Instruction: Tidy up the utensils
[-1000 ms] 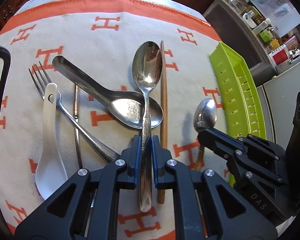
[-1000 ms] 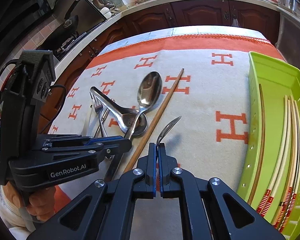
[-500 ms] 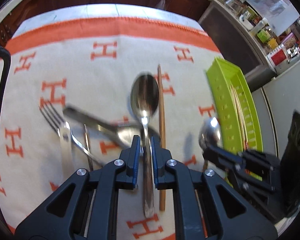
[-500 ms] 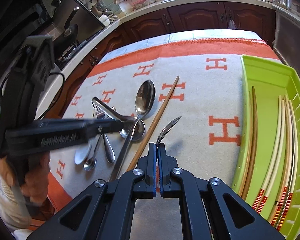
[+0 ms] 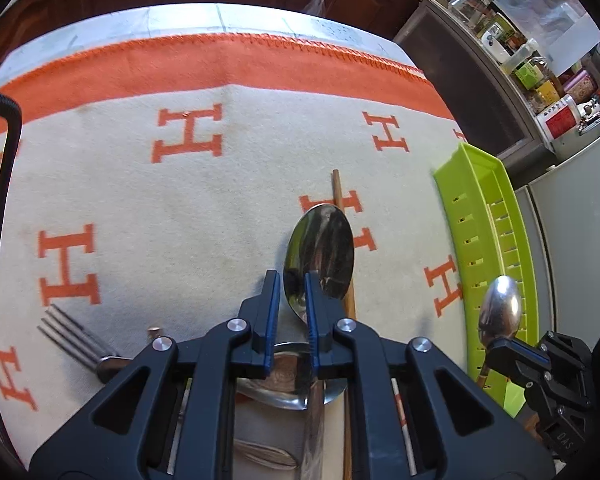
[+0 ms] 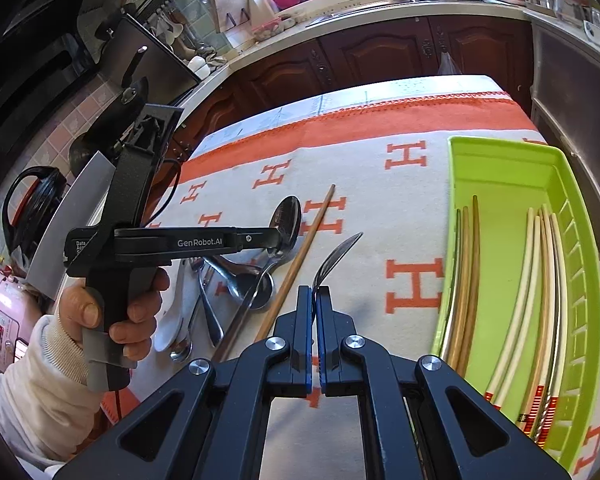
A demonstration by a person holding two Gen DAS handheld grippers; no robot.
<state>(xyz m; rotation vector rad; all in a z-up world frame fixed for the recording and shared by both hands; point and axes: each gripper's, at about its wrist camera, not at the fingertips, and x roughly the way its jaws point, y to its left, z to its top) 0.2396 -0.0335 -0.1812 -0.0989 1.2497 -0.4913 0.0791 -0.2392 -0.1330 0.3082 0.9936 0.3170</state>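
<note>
Utensils are split: chopsticks lie in the green tray (image 6: 500, 168) right of the right claw (image 6: 315, 300), while spoons and a fork (image 5: 70, 330) sit heaped under the left claw (image 5: 290, 300). Left claw's jaws have just been opening around a large steel spoon (image 5: 320, 248); that loosening hold could drop it onto the pile. Right claw is clenched on a small spoon (image 6: 336, 256) by its thin handle, which may swivel or slip.
</note>
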